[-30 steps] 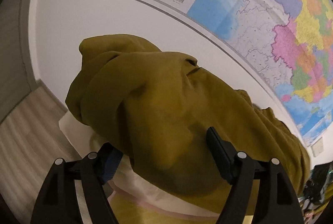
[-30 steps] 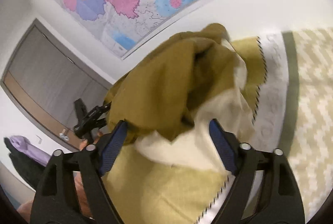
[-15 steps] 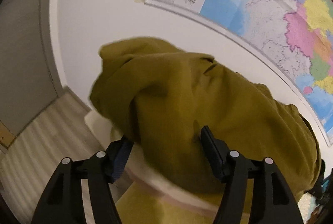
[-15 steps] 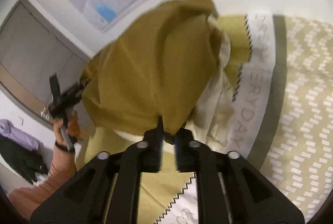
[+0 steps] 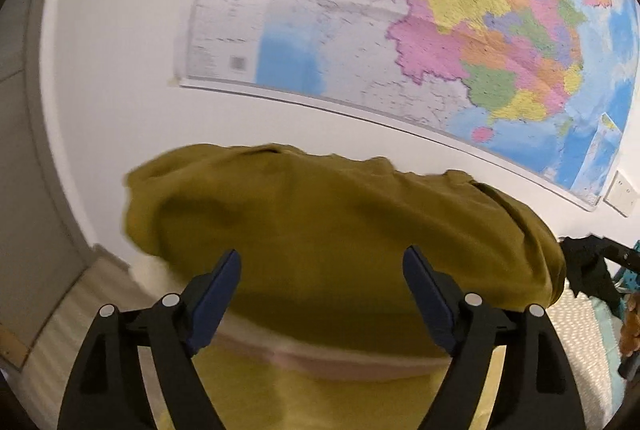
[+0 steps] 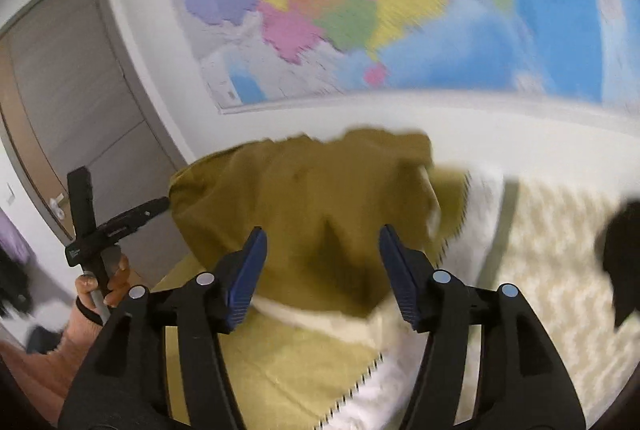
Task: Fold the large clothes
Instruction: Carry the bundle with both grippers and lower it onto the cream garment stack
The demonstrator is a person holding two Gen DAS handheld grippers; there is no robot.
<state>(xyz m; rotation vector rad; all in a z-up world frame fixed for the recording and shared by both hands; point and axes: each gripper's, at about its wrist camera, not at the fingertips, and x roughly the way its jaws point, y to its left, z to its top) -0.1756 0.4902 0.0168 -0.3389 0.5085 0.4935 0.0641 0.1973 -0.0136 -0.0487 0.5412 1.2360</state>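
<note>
An olive-mustard garment [image 5: 340, 214] lies in a loose heap on the bed, with a cream layer [image 5: 340, 366] showing under its near edge. My left gripper [image 5: 322, 254] hovers just short of the heap. Its jaws are opening and stand wide, and the pads press on nothing. From the other side the same garment [image 6: 304, 182] fills the middle of the right wrist view. My right gripper [image 6: 322, 230] is before it with its jaws opening. No cloth is pinched between them. A person's hand [image 6: 100, 286] holds the left tool's handle at the left.
A large coloured map [image 5: 460, 30] hangs on the white wall behind the bed. The bedspread [image 6: 540, 270] has a pale zigzag pattern and a white band. A grey door [image 6: 72, 102] is at the left. A dark blurred shape [image 6: 620, 254] sits at the right edge.
Half a second ago my right gripper was pinched shut at the garment's near edge; now it stands open and drawn back. The left jaws narrowed, then widened. Both views have tilted up toward the wall.
</note>
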